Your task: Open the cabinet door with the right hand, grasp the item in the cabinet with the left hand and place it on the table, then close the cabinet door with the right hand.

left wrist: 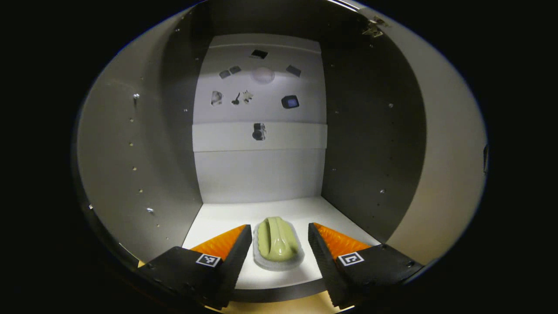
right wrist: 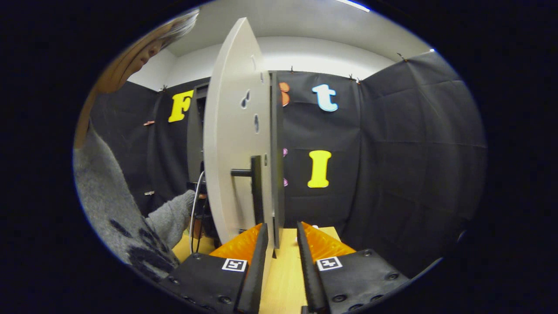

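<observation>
In the left gripper view I look into the open cabinet (left wrist: 370, 144). A pale green oblong item (left wrist: 279, 242) on a whitish base lies near the front of its white shelf floor (left wrist: 226, 216). My left gripper (left wrist: 280, 226) is open, one finger on each side of the item, with narrow gaps showing. In the right gripper view the cabinet door (right wrist: 231, 144) stands swung open, edge-on, with its dark bar handle (right wrist: 255, 187). My right gripper (right wrist: 281, 226) is open, and the door's lower edge stands between its fingers.
Dark side walls and a white back panel (left wrist: 261, 174) close in the cabinet. A wooden table (right wrist: 283, 270) lies under the right gripper. A person in a grey sleeve (right wrist: 170, 213) reaches behind the door at the left.
</observation>
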`<action>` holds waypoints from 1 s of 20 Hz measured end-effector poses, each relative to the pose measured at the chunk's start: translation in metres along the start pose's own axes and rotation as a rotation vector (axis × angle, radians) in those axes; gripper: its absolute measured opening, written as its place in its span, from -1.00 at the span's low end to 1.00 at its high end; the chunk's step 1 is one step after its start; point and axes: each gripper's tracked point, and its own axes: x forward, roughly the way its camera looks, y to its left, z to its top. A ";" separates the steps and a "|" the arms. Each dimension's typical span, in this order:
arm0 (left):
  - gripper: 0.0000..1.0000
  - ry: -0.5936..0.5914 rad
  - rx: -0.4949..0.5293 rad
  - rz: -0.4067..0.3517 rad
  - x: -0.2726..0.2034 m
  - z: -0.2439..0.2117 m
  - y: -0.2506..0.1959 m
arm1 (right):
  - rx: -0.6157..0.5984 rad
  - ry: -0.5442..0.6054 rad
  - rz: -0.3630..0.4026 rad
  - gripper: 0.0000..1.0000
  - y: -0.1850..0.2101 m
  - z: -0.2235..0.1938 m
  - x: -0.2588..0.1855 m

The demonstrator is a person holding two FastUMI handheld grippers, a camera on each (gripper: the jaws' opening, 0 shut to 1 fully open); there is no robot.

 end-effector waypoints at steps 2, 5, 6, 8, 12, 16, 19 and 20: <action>0.64 0.026 -0.014 0.007 0.016 -0.007 0.004 | 0.021 -0.023 -0.105 0.38 -0.032 0.006 -0.010; 0.64 0.047 -0.015 0.031 0.035 -0.011 0.011 | 0.016 -0.009 -0.230 0.66 -0.063 0.000 -0.013; 0.64 0.061 -0.012 0.036 0.041 -0.014 0.012 | 0.009 0.003 -0.249 0.69 -0.067 -0.003 -0.013; 0.64 0.086 -0.018 0.034 0.052 -0.019 0.012 | 0.001 0.014 -0.254 0.68 -0.070 -0.003 -0.010; 0.55 0.105 -0.035 0.062 0.067 -0.025 0.020 | -0.010 0.029 -0.274 0.69 -0.079 -0.005 -0.002; 0.24 0.096 -0.033 0.044 0.073 -0.024 0.018 | 0.016 0.011 -0.279 0.68 -0.085 -0.001 0.001; -0.44 0.083 -0.003 0.056 0.077 -0.021 0.021 | 0.019 0.003 -0.276 0.69 -0.087 0.000 0.000; -0.44 0.083 -0.003 0.055 0.076 -0.021 0.021 | 0.019 0.001 -0.272 0.69 -0.086 0.001 0.000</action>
